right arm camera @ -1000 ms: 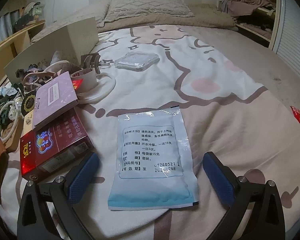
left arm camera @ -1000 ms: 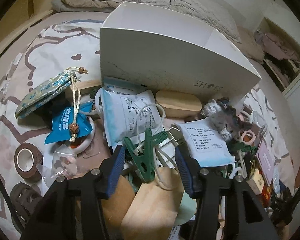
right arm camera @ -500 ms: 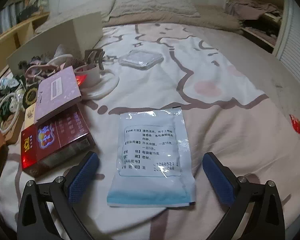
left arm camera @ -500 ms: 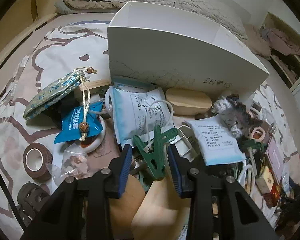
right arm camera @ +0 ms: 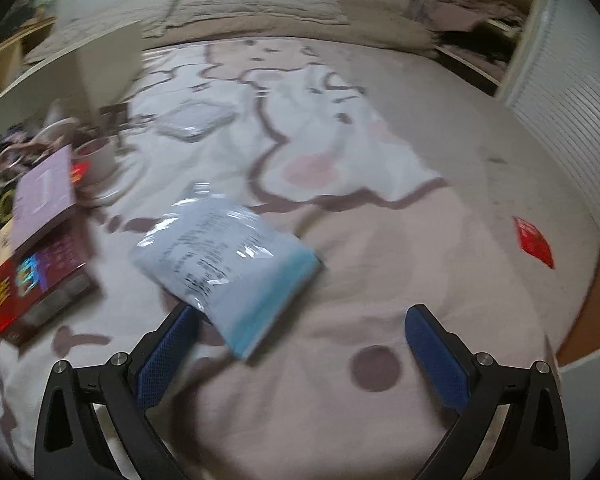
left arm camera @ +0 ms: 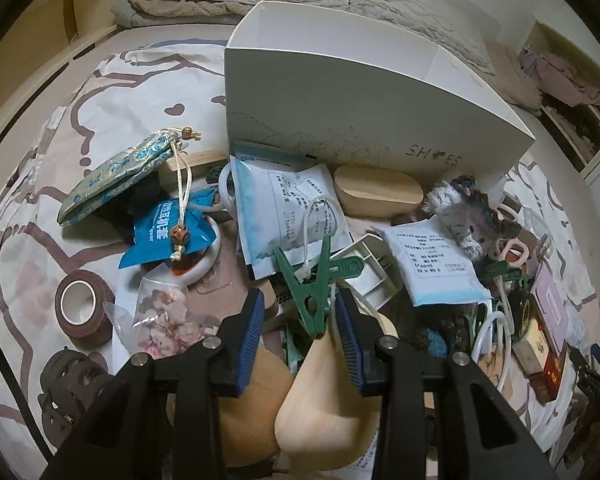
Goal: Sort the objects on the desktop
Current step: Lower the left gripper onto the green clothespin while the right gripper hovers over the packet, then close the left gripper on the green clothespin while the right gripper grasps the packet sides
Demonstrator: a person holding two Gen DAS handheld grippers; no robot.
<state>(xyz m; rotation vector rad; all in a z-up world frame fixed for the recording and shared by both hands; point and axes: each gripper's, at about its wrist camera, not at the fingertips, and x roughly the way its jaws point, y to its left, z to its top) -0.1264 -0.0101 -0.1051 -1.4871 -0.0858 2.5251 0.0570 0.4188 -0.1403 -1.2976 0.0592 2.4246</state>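
Ridged green plastic clothespin [left arm camera: 312, 292]

Left gripper [left arm camera: 300, 320]: pointed steeply downward; black arms fill the lower frame.
Left jaws: narrowed to a moderate gap, not fully closed.
Left pads [left arm camera: 252, 328]: blue, ribbed; contact with anything between them cannot be told.
Right gripper [right arm camera: 300, 344]: angled downward; view is motion-blurred.
Right jaws: spread wide apart.
Right pads [right arm camera: 436, 360]: blue, textured; both clear of contact, nothing gripped.
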